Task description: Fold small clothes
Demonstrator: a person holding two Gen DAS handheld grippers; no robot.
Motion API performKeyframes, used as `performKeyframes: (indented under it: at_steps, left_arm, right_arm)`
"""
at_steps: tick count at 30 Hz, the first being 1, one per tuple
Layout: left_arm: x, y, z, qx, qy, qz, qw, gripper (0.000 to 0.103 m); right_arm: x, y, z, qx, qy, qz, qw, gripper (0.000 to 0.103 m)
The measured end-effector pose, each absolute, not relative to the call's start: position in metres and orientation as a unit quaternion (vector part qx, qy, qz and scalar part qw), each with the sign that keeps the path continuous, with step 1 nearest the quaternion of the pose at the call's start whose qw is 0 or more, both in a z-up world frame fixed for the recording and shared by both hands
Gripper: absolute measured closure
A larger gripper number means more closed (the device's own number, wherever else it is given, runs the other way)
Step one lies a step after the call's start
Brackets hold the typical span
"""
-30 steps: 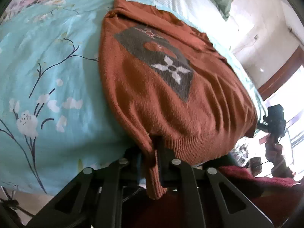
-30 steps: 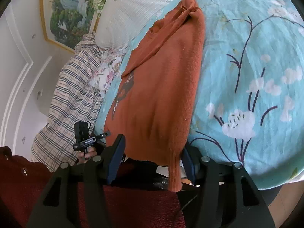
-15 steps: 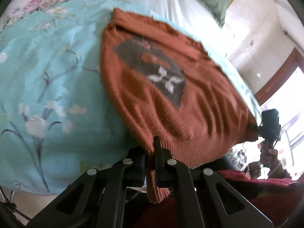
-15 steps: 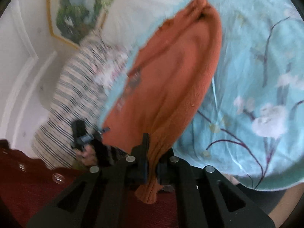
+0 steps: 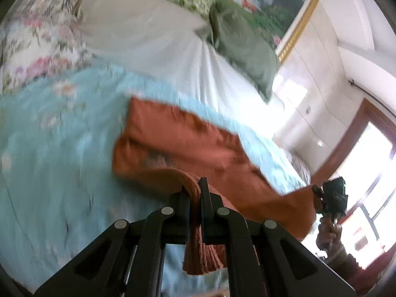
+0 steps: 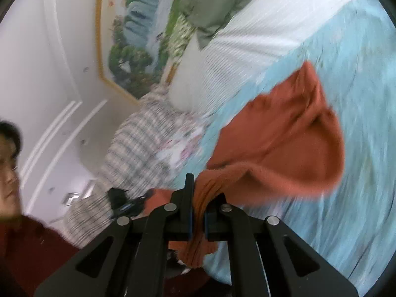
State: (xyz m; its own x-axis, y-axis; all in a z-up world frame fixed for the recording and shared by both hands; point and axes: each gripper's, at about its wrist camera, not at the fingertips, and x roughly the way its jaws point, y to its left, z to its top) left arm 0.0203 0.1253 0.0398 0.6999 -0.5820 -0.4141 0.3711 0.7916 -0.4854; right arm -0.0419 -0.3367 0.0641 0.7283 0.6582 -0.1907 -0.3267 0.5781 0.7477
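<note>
Both my left claw (image 5: 194, 198) and right claw (image 6: 196, 206) are now clamped on the rust sweater's (image 5: 188, 146) hem and have lifted it off the blue bedspread (image 5: 61, 148), so I judge the fold toward twelve o'clock is starting.

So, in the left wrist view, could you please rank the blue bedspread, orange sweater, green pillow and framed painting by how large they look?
1. Blue bedspread
2. Orange sweater
3. Green pillow and framed painting: look similar; the painting is cropped and farther away, so unranked.
</note>
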Motion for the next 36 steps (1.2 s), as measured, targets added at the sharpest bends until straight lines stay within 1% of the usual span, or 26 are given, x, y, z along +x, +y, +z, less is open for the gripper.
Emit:
performKeyframes:
  at_steps: [4,9,13,20,24,26,27,28,29,30,31,32,34,36]
  left_arm:
    - [0.074,0.115,0.051,-0.183,0.270,-0.218,0.920,0.099]
    - [0.163,0.103,0.050,-0.177,0.287,-0.153,0.929,0.099]
    - [0.228,0.094,0.040,-0.179,0.309,-0.125,0.926,0.099]
    - [0.302,0.086,0.010,-0.167,0.354,-0.099,0.915,0.099]
    - [0.335,0.078,-0.019,-0.148,0.393,-0.082,0.904,0.098]
    - [0.349,0.077,-0.038,-0.147,0.421,-0.072,0.892,0.094]
    - [0.353,0.079,-0.047,-0.154,0.434,-0.072,0.885,0.094]
    - [0.353,0.082,-0.051,-0.165,0.440,-0.074,0.880,0.094]
    - [0.348,0.086,-0.051,-0.180,0.438,-0.082,0.877,0.091]
    - [0.341,0.088,-0.048,-0.186,0.432,-0.089,0.878,0.087]
    - [0.333,0.088,-0.045,-0.183,0.428,-0.094,0.880,0.076]
    - [0.323,0.085,-0.041,-0.174,0.422,-0.104,0.884,0.072]
    - [0.302,0.072,-0.034,-0.154,0.413,-0.134,0.888,0.071]
    - [0.282,0.051,-0.032,-0.135,0.412,-0.183,0.882,0.071]
  right_arm:
    - [0.018,-0.349,0.076,0.334,0.249,0.226,0.881,0.096]
    - [0.094,-0.368,0.087,0.299,0.281,0.161,0.897,0.096]
    - [0.148,-0.385,0.084,0.306,0.302,0.126,0.894,0.096]
    - [0.210,-0.403,0.056,0.306,0.347,0.098,0.881,0.096]
    - [0.236,-0.404,0.020,0.305,0.409,0.060,0.858,0.095]
    - [0.239,-0.409,0.003,0.320,0.433,0.048,0.842,0.095]
    - [0.235,-0.412,0.002,0.331,0.427,0.051,0.840,0.094]
    - [0.229,-0.415,0.003,0.342,0.419,0.050,0.840,0.092]
    - [0.219,-0.418,0.007,0.343,0.409,0.042,0.845,0.090]
    - [0.208,-0.417,0.015,0.330,0.398,0.027,0.856,0.086]
    - [0.192,-0.413,0.024,0.306,0.381,0.009,0.872,0.084]
    - [0.182,-0.408,0.029,0.292,0.371,0.005,0.882,0.084]
    - [0.170,-0.383,0.034,0.258,0.371,0.040,0.891,0.084]
    - [0.169,-0.346,0.029,0.204,0.399,0.091,0.889,0.084]
